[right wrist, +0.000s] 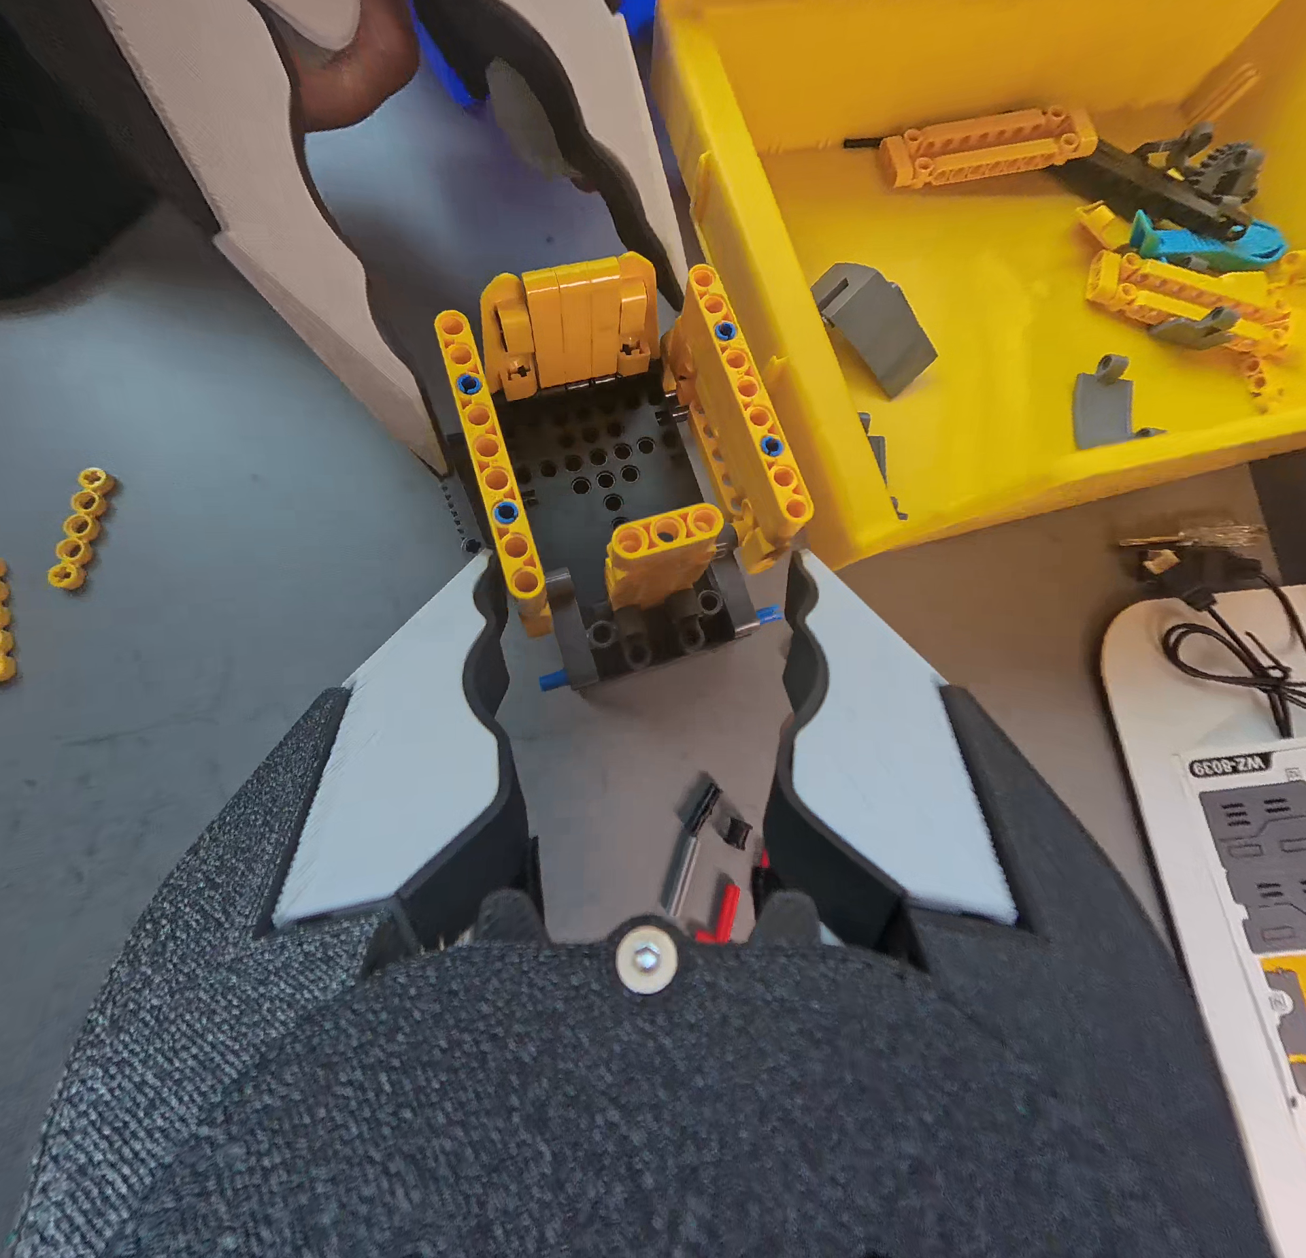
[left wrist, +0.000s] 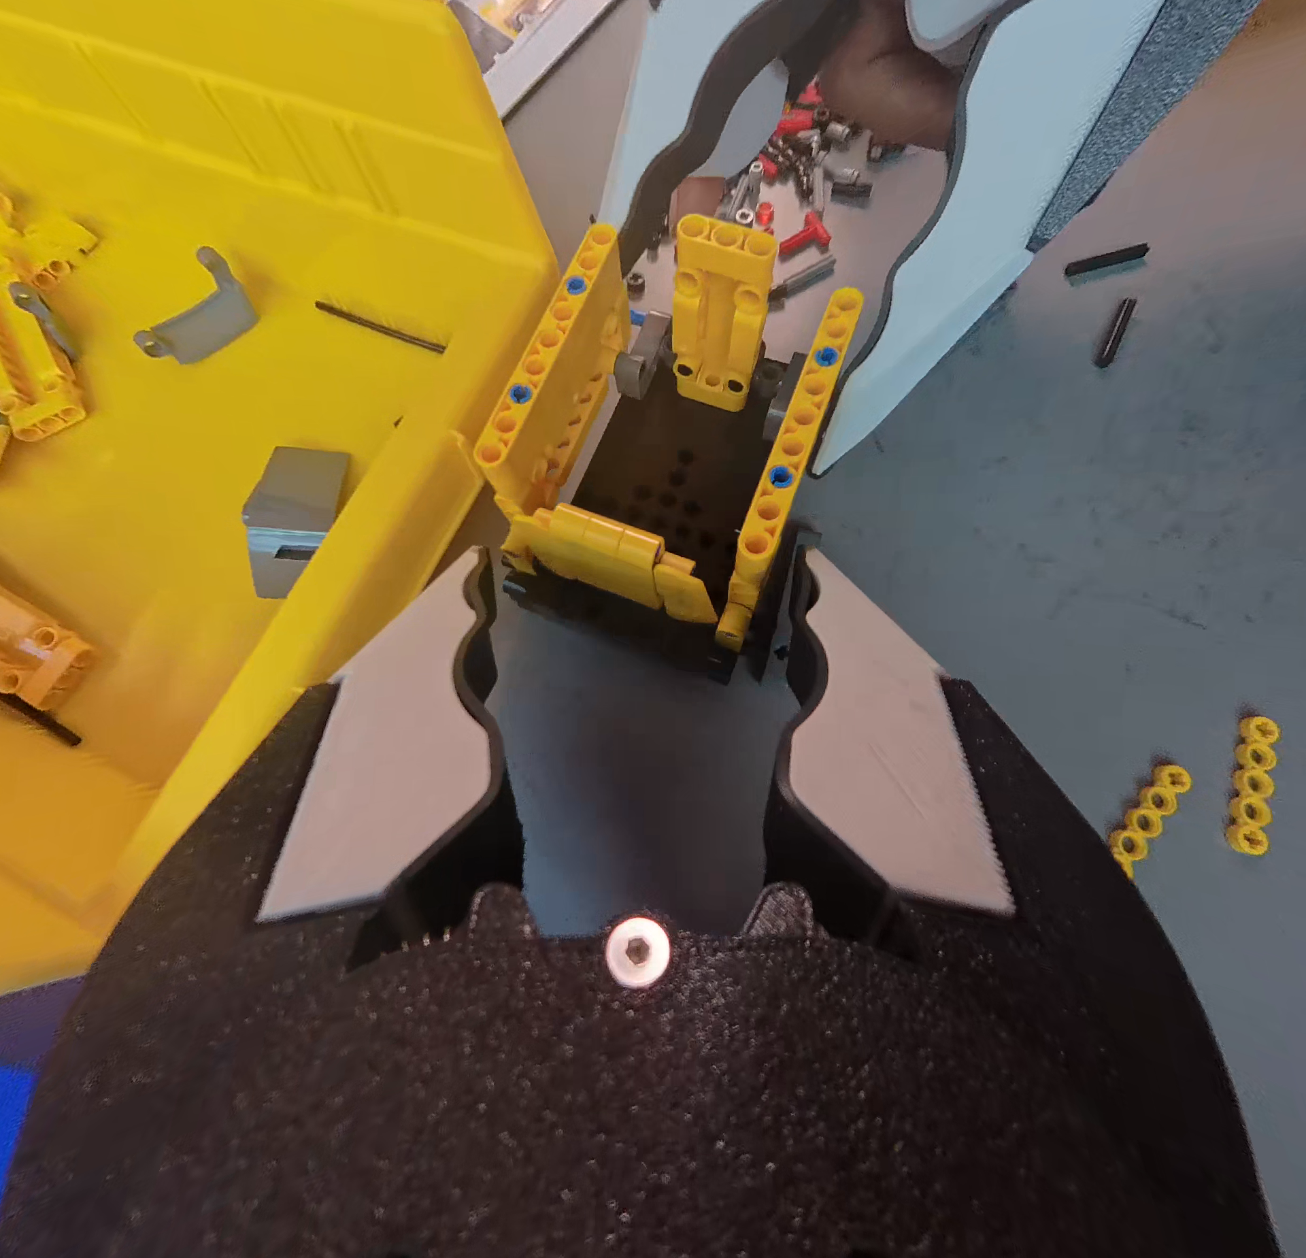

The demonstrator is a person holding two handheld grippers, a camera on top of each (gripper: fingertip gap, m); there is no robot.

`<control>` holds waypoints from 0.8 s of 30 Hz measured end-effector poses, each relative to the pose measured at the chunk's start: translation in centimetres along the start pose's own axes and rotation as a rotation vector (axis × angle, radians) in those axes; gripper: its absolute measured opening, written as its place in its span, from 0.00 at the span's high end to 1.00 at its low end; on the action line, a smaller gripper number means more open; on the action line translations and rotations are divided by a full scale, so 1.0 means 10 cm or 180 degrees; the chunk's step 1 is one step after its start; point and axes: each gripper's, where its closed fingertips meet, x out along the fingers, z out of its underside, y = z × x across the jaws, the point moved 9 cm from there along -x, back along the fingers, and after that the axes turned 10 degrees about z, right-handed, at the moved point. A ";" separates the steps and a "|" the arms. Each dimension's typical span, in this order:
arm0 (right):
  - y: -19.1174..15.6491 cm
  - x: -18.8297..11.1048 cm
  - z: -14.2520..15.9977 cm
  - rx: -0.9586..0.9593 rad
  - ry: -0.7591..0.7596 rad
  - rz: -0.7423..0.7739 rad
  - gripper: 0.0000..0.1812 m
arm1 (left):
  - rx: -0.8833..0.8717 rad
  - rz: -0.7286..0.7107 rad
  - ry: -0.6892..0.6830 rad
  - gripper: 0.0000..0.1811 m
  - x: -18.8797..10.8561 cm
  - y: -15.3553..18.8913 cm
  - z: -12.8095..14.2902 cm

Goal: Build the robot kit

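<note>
At centre frame in both wrist views we see a brick-built model (left wrist: 671,489), a black perforated base with yellow holed beams along its sides, standing on the grey table (left wrist: 1060,517) just beside a yellow bin (left wrist: 247,199). Our left gripper (left wrist: 639,559) has its jaws spread wide at the model's near end; whether they touch it we cannot tell. Our right gripper (right wrist: 639,567) meets the opposite end, jaws likewise apart. Loose yellow beams (left wrist: 1254,786) lie at lower right of the left view.
</note>
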 end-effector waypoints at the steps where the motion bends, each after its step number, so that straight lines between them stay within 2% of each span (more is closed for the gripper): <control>1: 0.00 -0.08 0.01 0.0026 0.0048 0.0039 0.55 | 0.0024 -0.0040 0.0097 0.54 -0.06 0.02 -0.02; 5: -0.03 -0.51 0.13 0.0157 0.0159 0.0225 0.55 | 0.0291 -0.0219 0.0405 0.59 -0.31 0.21 -0.10; 10: -0.30 -0.91 0.42 0.0219 0.0078 0.0468 0.68 | 0.0121 0.0010 0.0023 0.68 -0.24 0.38 0.19; 12: -0.45 -0.97 0.50 0.0301 0.0102 0.0489 0.70 | 0.0042 0.0070 -0.0171 0.73 -0.15 0.40 0.31; 16: -0.67 -0.95 0.57 0.0388 0.0243 0.0509 0.72 | 0.0054 0.0147 -0.0315 0.87 -0.08 0.46 0.27; 21: -0.71 -0.91 0.62 0.0356 0.0284 0.0550 0.73 | -0.0013 0.0093 -0.0584 0.87 0.05 0.45 0.30; 24: -0.71 -0.92 0.62 0.0385 0.0410 0.0538 0.82 | -0.0024 0.0093 -0.0565 0.89 0.11 0.44 0.26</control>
